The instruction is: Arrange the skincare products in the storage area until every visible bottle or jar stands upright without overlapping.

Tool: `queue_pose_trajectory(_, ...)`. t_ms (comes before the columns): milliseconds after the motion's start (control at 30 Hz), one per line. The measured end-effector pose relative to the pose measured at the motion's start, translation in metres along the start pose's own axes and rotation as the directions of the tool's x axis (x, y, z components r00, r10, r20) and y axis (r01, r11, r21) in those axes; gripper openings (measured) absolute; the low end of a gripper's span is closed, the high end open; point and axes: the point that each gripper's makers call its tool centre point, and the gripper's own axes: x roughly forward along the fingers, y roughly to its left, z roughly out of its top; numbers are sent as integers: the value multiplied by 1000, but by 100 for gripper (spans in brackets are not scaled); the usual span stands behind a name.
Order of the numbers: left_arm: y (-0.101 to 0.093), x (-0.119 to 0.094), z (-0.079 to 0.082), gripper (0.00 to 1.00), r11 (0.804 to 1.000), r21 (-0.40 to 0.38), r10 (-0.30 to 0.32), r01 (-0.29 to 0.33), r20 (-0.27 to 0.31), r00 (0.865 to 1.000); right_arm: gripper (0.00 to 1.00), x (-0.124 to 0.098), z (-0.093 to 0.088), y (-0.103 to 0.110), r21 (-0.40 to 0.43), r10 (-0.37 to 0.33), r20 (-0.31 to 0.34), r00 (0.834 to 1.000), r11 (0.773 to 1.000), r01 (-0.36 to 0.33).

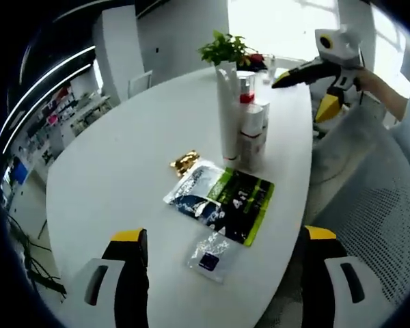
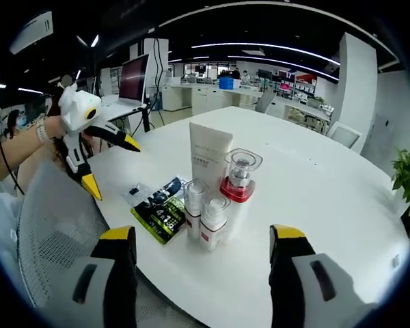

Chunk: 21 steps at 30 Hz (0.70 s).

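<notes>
I am holding my left gripper (image 1: 219, 273) and right gripper (image 2: 201, 273) spread wide and empty, the skincare bottles (image 2: 215, 198) standing clustered mid-table (image 2: 328, 184) beside flat sachets (image 2: 157, 208), and judging a slow, level approach safest to avoid toppling them.

left gripper view: bright daylight from big windows (image 1: 280, 27) at the top, blown out to pure white, glare washing over the far end of the white table (image 1: 123, 164). shadows soft and faint. right gripper view: dimmer, lit by ceiling strip lights (image 2: 260, 48); bg a bit soft, possibly motion blur. both w/ heavy fisheye bending at the edges.
</notes>
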Motion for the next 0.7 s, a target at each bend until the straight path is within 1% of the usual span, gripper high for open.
queue_pose_trajectory(267,-1,-4,4,94,1000,0,12,-12,12,1000,84,-1,3,-3,-5,-10,14,1000,1000,10)
queue_pose_trajectory(367,-3,-5,5,95,1000,-7,8,-8,20,1000,86,-1,4,-4,-9,-13,13,1000,1000,13)
queue_pose_trajectory(467,-6,-5,4,96,1000,-5,-1,1,17,1000,86,0,4,-3,-17,-7,15,1000,1000,7)
queue_pose_trajectory(700,-5,-7,4,97,1000,-5,6,-6,14,1000,88,1,6,-2,-25,-11,19,1000,1000,11)
